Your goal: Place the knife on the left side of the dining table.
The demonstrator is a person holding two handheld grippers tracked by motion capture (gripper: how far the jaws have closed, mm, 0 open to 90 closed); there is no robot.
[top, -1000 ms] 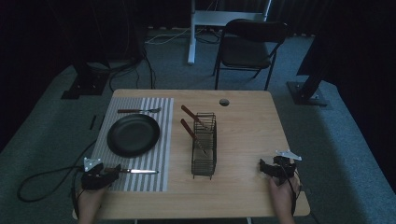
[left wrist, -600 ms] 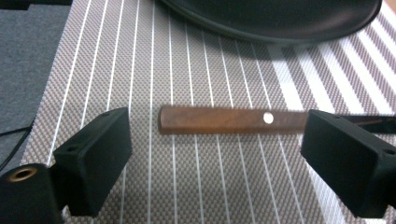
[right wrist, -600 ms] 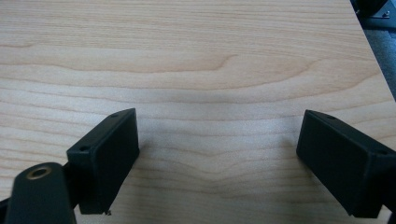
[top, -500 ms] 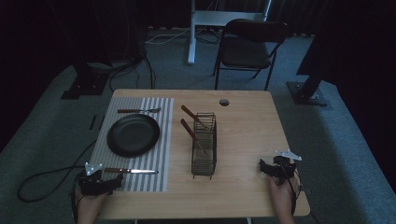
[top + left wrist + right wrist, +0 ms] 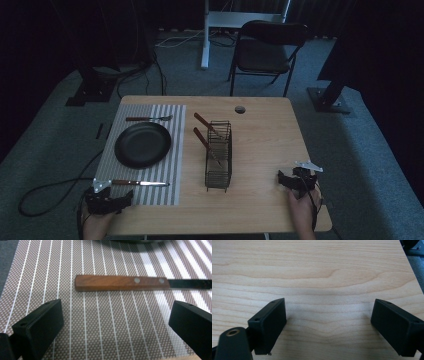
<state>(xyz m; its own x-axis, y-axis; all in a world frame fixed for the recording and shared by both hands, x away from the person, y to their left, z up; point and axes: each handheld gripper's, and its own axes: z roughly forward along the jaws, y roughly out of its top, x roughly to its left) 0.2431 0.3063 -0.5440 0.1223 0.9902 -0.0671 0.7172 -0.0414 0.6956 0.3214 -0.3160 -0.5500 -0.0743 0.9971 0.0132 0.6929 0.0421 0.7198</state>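
A knife with a wooden handle [image 5: 122, 283] and dark blade lies flat on the striped placemat [image 5: 100, 322], just ahead of my left gripper [image 5: 117, 325]. That gripper is open, with nothing between its jaws. From above, the knife [image 5: 137, 183] lies along the mat's near edge, and the left gripper [image 5: 109, 197] sits at the table's front left corner behind the handle. My right gripper [image 5: 296, 179] rests near the front right, open over bare wood [image 5: 324, 277], as the right gripper [image 5: 328, 325] view confirms.
A black plate [image 5: 142, 144] sits mid-mat with a fork [image 5: 148, 118] beyond it. A wire rack [image 5: 219, 155] at the table's middle holds wooden-handled utensils [image 5: 202, 121]. A small round hole [image 5: 240, 109] marks the far tabletop. A chair [image 5: 267, 50] stands behind the table.
My left gripper has drawn back a little toward the table's front edge, away from the knife handle. The knife and the right gripper have stayed put.
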